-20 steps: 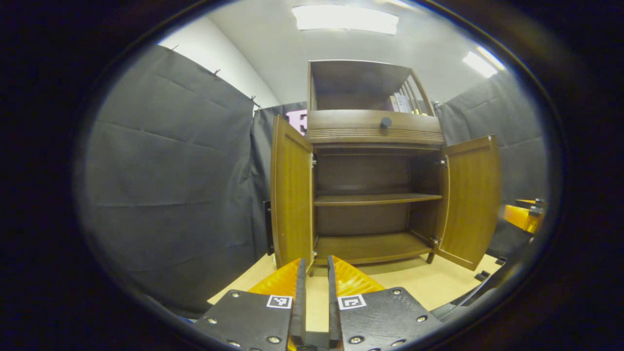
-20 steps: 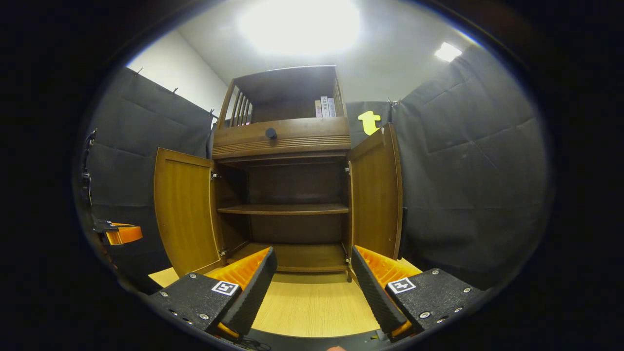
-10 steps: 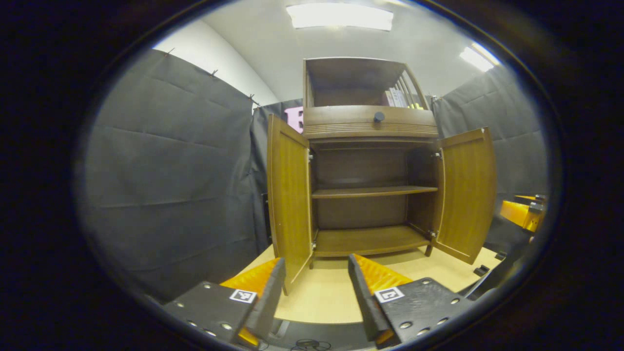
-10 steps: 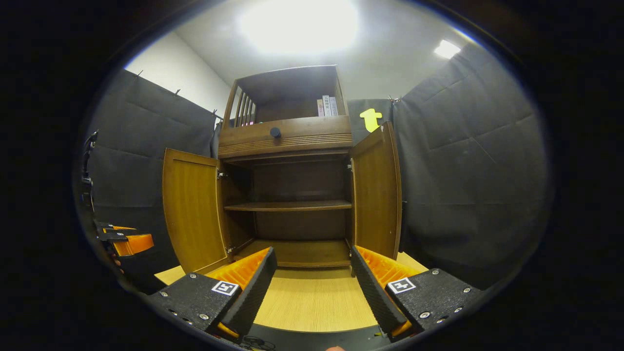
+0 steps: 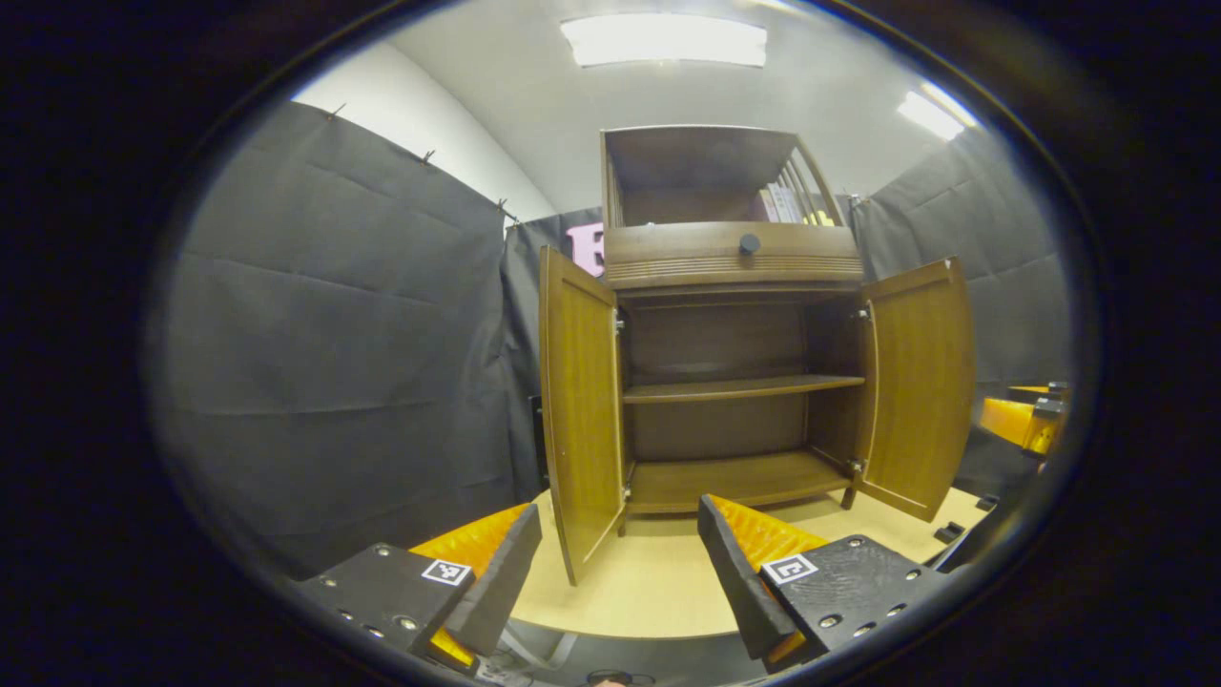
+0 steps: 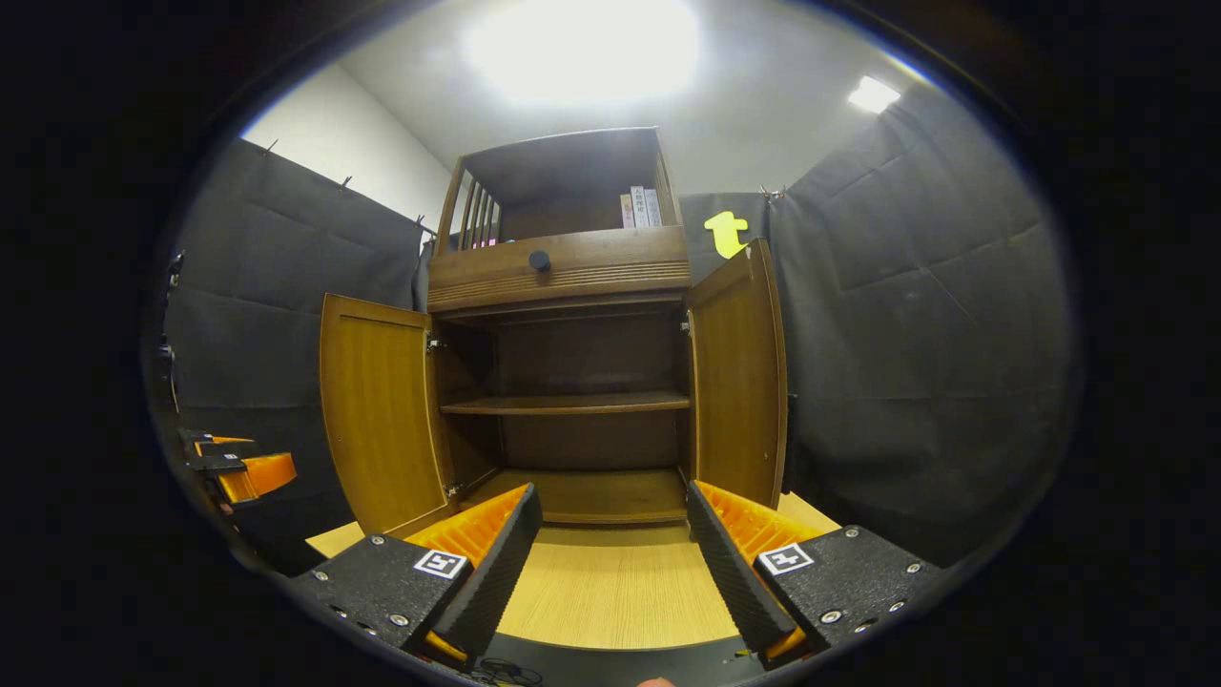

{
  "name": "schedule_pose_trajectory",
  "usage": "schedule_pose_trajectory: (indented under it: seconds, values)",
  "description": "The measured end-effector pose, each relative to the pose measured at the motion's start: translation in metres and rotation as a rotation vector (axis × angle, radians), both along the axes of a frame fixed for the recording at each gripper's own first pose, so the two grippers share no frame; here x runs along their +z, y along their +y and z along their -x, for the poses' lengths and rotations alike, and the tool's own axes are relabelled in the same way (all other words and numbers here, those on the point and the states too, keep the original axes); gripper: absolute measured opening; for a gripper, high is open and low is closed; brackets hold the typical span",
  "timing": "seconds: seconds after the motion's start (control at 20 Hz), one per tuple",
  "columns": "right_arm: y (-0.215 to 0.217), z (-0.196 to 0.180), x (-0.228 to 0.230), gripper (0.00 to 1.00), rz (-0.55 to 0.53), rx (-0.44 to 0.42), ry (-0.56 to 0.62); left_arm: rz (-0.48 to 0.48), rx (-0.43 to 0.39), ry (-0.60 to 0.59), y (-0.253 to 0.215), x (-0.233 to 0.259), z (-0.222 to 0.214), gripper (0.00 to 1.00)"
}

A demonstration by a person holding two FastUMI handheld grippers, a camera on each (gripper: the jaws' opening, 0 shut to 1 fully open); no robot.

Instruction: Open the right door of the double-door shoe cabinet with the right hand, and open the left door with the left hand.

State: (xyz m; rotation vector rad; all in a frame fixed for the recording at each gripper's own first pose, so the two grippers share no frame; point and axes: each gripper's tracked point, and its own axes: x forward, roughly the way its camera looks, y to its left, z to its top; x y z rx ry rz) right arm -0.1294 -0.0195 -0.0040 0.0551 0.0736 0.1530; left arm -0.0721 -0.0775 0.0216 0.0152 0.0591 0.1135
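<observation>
Shoe cabinet (image 5: 730,382) stands straight ahead of both grippers on a pale wooden tabletop (image 6: 610,596), beyond their fingertips and touching neither. Its two doors are swung wide, baring a dark interior with one middle shelf (image 6: 570,405) and a floor board below.

From the left gripper view, the left door (image 5: 582,410) juts forward almost edge-on, its lower corner reaching down between the fingers' tips but farther off than they are; the right door (image 5: 920,382) angles away on the far side. From the right gripper view, the right door (image 6: 736,377) stands just beyond the right-hand finger, and the left door (image 6: 377,415) opens out past the left-hand one.

Above the doors runs a drawer front with a round dark knob (image 6: 539,260), and over that an open top shelf holding a few books (image 6: 641,206).

Left gripper (image 5: 612,563) has its fingers spread apart, holding nothing. Right gripper (image 6: 613,558) is likewise spread wide and empty. Each gripper appears as an orange shape at the outer edge of the other's view.
</observation>
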Motion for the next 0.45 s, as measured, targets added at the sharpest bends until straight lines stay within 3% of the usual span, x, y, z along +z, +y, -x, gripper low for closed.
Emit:
schedule_pose_trajectory:
  seconds: [0.2, 0.25, 0.3, 0.45]
  values:
    - [0.0010, 0.0002, 0.0010, 0.95, 0.001, -0.001, -0.005, -0.002, -0.001, -0.014, 0.0003, 0.0027, 0.0005, 0.99]
    - [0.0011, -0.0001, 0.0011, 0.95, 0.001, -0.002, -0.006, -0.003, -0.001, -0.016, 0.0001, 0.0030, 0.0007, 0.94]
    - [0.0014, 0.0004, 0.0003, 0.95, 0.001, -0.003, -0.005, -0.001, -0.002, -0.017, -0.0004, 0.0021, 0.0008, 0.99]
    - [0.0013, 0.0018, -0.0020, 0.95, 0.000, -0.005, -0.001, -0.002, -0.008, -0.020, -0.0003, 0.0034, 0.0006, 0.99]
